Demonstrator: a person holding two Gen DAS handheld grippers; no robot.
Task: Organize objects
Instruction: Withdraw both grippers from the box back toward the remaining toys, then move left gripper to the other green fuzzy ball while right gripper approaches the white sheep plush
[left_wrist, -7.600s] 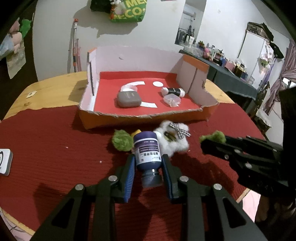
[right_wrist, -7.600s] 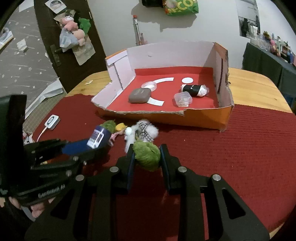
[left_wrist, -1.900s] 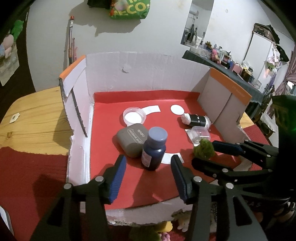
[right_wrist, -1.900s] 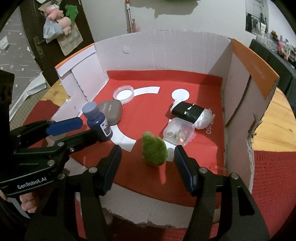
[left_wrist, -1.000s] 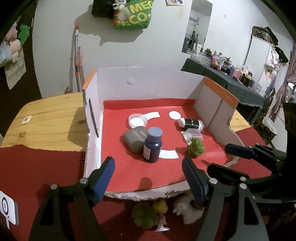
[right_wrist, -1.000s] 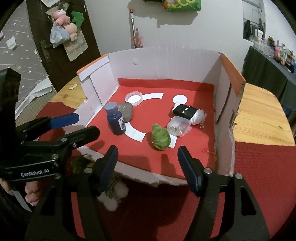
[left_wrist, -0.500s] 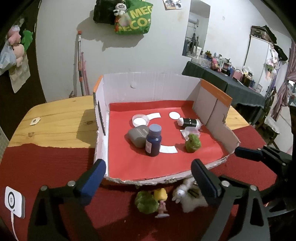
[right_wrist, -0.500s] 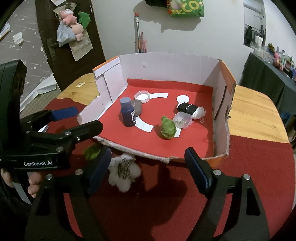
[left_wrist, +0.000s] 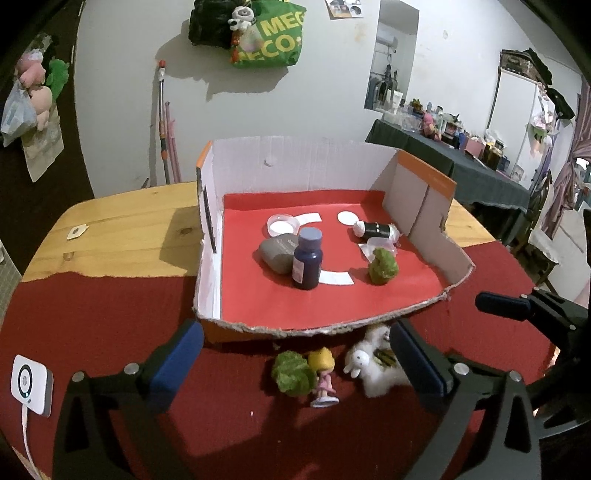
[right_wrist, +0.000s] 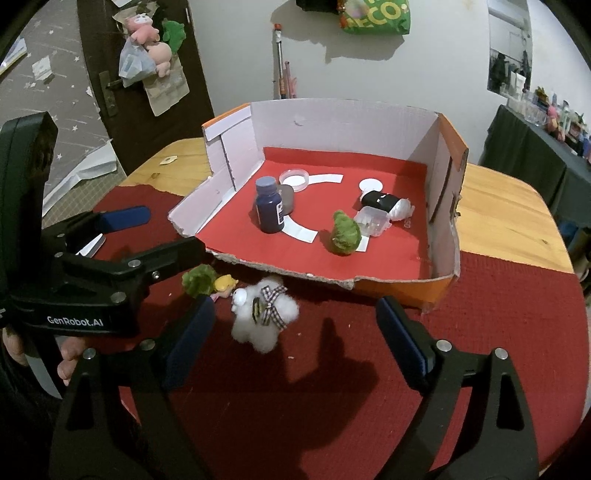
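A dark blue bottle (left_wrist: 307, 260) (right_wrist: 269, 210) stands upright on the red floor of the cardboard box (left_wrist: 210, 295). A green fuzzy toy (left_wrist: 383, 266) (right_wrist: 345, 234) sits to its right. In front of the box, on the red cloth, lie another green toy (left_wrist: 290, 373), a yellow-haired doll (left_wrist: 322, 373) and a white plush (right_wrist: 264, 317). My left gripper (left_wrist: 295, 343) hovers over these three with its jaws opening wide. My right gripper (right_wrist: 295, 314) hangs over the plush, jaws opening too. No pad presses on anything.
Also in the box are a grey case (left_wrist: 277, 253), a round clear lid (left_wrist: 282, 223), a black-and-white roll (left_wrist: 375, 230) and a small clear tub (right_wrist: 373, 221). A white device with a cable (left_wrist: 31, 384) lies at the cloth's left edge. Bare wooden table (left_wrist: 110, 236) flanks the box.
Both grippers have drawn back out of the box toward me and their jaws have spread wider. The bottle and the green toy stay where they were set down.
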